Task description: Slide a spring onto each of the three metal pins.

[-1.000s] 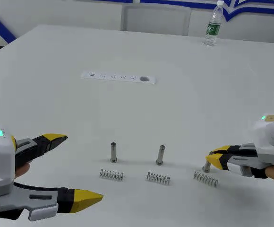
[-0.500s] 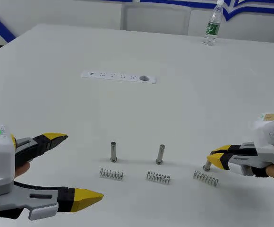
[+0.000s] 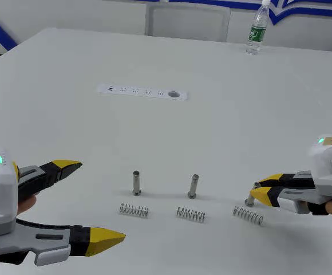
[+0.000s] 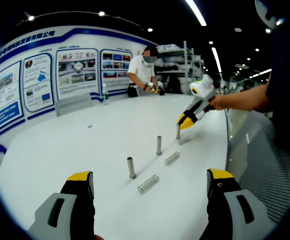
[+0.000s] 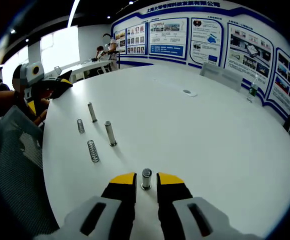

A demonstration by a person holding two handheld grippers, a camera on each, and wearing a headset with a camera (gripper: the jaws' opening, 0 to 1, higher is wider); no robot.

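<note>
Three metal pins stand upright in a row on the white table: left pin [image 3: 136,183], middle pin [image 3: 193,187], right pin [image 3: 251,199]. In front of each lies a spring: left spring [image 3: 134,210], middle spring [image 3: 190,215], right spring [image 3: 248,215]. My right gripper [image 3: 263,187] straddles the right pin [image 5: 146,180]. Its jaws stand close on both sides with a thin gap showing, so it is narrowly open. My left gripper [image 3: 91,200] hovers wide open and holds nothing, at the left of the row and apart from the left pin [image 4: 130,167] and the left spring [image 4: 148,184].
A white power strip [image 3: 140,91] lies farther back on the table [image 3: 51,103]. A water bottle [image 3: 259,28] stands at the far right edge, next to a chair [image 3: 189,20]. A person [image 4: 142,70] stands beyond the table's far end.
My right gripper's jaws have drawn slightly right and spread a little, so the top of the right pin shows between them. The left gripper, pins and springs have stayed put.
</note>
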